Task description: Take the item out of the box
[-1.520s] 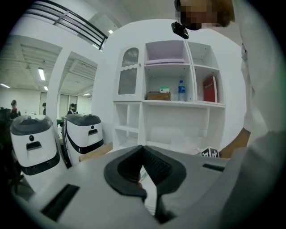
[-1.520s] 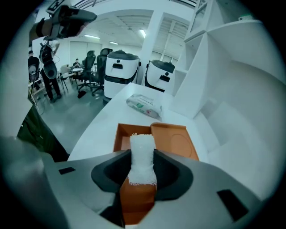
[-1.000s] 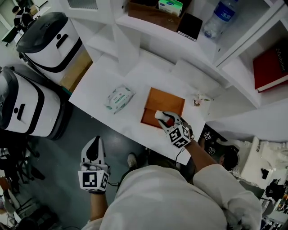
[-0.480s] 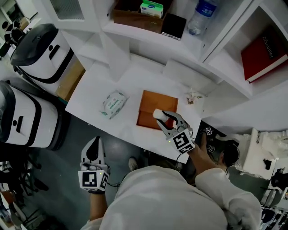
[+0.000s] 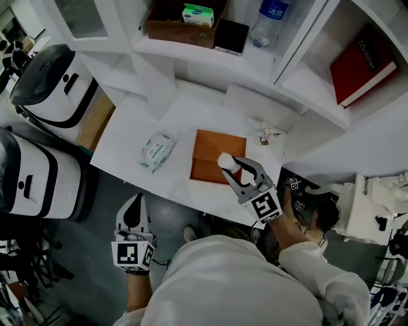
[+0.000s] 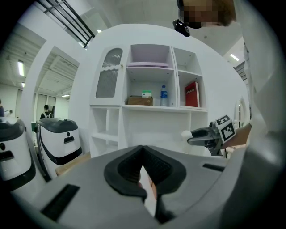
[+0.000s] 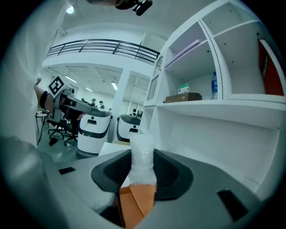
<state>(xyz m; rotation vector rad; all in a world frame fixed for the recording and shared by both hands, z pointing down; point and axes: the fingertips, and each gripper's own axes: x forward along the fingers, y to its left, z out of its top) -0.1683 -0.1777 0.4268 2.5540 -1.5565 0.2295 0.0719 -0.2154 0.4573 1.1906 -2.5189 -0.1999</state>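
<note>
An open orange box (image 5: 211, 153) lies on the white table (image 5: 131, 130). Above its near edge my right gripper (image 5: 229, 164) is shut on a white, plastic-wrapped item (image 5: 224, 160), held clear of the box. In the right gripper view the item (image 7: 143, 156) stands upright between the pads of the right gripper (image 7: 143, 167), with the orange box (image 7: 136, 203) below. My left gripper (image 5: 132, 213) hangs off the table's near left side, jaws together and nothing in them. The left gripper (image 6: 143, 152) view shows the right gripper (image 6: 199, 134) with the item (image 6: 185, 133) at its tip.
A pack of wet wipes (image 5: 157, 151) lies left of the box, a small crumpled object (image 5: 268, 135) to its right. The shelf behind holds a brown box (image 5: 172, 28), a bottle (image 5: 268, 16) and a red book (image 5: 363, 60). Two white machines (image 5: 57, 79) stand left.
My right gripper has risen out of the orange box with the white item in its jaws. The left gripper has stayed about where it was.
</note>
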